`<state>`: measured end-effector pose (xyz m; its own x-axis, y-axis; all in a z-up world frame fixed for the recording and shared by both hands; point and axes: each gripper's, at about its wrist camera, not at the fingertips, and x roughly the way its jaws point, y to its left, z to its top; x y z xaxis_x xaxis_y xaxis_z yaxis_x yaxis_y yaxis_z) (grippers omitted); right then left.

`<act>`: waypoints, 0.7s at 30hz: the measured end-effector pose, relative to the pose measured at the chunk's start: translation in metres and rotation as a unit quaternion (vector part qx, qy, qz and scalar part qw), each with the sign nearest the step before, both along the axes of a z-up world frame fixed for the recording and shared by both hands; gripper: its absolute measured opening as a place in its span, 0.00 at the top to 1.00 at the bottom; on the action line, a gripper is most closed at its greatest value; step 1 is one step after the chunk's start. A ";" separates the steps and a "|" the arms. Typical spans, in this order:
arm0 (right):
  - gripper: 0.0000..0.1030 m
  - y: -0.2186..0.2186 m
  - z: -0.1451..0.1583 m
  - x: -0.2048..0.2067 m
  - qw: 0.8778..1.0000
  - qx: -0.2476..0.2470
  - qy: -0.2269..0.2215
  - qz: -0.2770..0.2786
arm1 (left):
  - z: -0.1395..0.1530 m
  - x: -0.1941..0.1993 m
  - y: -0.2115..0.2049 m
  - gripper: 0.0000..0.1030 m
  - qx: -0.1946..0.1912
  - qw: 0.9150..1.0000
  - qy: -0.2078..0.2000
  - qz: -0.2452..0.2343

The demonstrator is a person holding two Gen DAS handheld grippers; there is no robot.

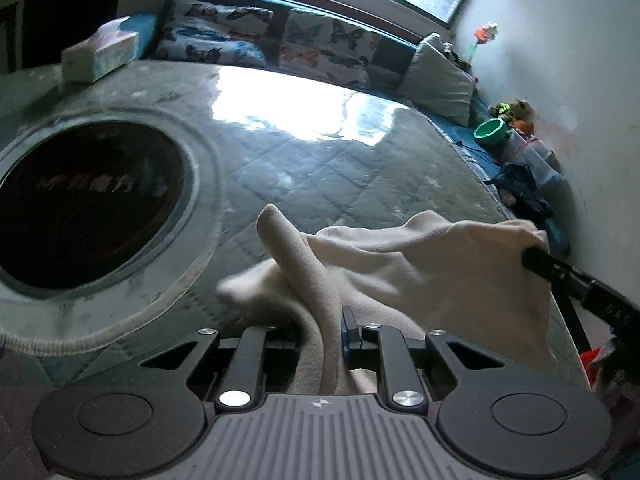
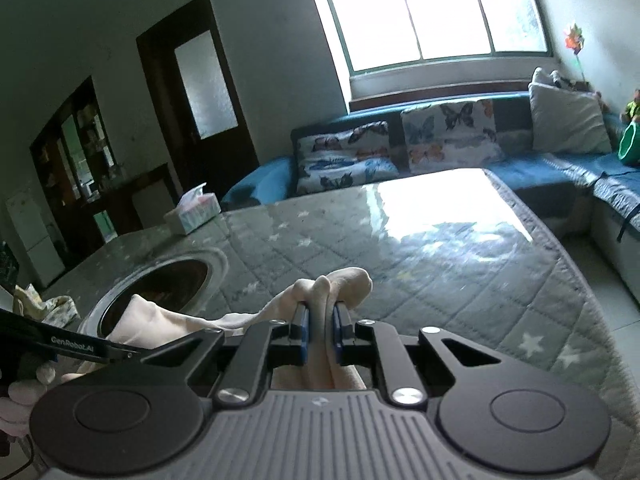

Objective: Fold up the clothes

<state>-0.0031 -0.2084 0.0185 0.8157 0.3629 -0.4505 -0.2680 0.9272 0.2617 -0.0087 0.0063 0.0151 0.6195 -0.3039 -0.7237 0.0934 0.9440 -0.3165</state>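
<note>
A cream fleece garment [image 1: 400, 264] hangs stretched between both grippers above the quilted table cover [image 1: 304, 160]. My left gripper [image 1: 320, 324] is shut on one bunched edge of it, and a fold pokes up past the fingers. At the right of the left wrist view, the right gripper [image 1: 534, 250] pinches the other end. In the right wrist view my right gripper [image 2: 320, 312] is shut on the garment [image 2: 340, 280], whose end bulges beyond the blue pads [image 2: 305, 326]. The left gripper [image 2: 120, 350] shows at the lower left, held by a gloved hand [image 2: 24, 392].
A round dark opening [image 1: 84, 200] is set in the table at the left. A tissue box [image 1: 100, 50] stands at the far corner. A blue sofa [image 2: 560, 168] with butterfly cushions runs behind and to the right, carrying a green bowl [image 1: 490, 130] and toys. Patterned cloth [image 2: 44, 304] lies far left.
</note>
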 end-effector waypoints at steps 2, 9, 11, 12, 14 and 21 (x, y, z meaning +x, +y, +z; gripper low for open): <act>0.90 -0.005 0.005 -0.004 1.000 -0.003 -0.007 -0.009 | 0.003 0.003 -0.008 0.82 0.004 1.000 -0.005 -0.007; 0.90 -0.027 0.018 -0.015 0.999 -0.014 -0.026 -0.044 | 0.011 0.015 -0.044 0.82 0.014 0.999 -0.021 -0.044; 0.90 -0.035 0.021 -0.017 0.998 -0.015 -0.030 -0.055 | 0.012 0.019 -0.053 0.82 0.013 0.998 -0.024 -0.054; 0.90 -0.040 0.022 -0.018 0.997 -0.015 -0.032 -0.063 | 0.014 0.022 -0.059 0.82 0.013 0.998 -0.026 -0.059; 0.90 -0.049 0.024 -0.019 0.996 -0.018 -0.035 -0.076 | 0.016 0.028 -0.071 0.82 0.013 0.997 -0.030 -0.069; 0.90 -0.076 0.026 -0.019 0.992 -0.026 -0.037 -0.115 | 0.021 0.046 -0.104 0.82 0.016 0.994 -0.041 -0.101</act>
<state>-0.0218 -0.2843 0.0442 0.9057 0.1410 -0.3997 -0.0643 0.9778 0.1992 0.0371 -0.0978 0.0358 0.6055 -0.4054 -0.6848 0.3062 0.9130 -0.2697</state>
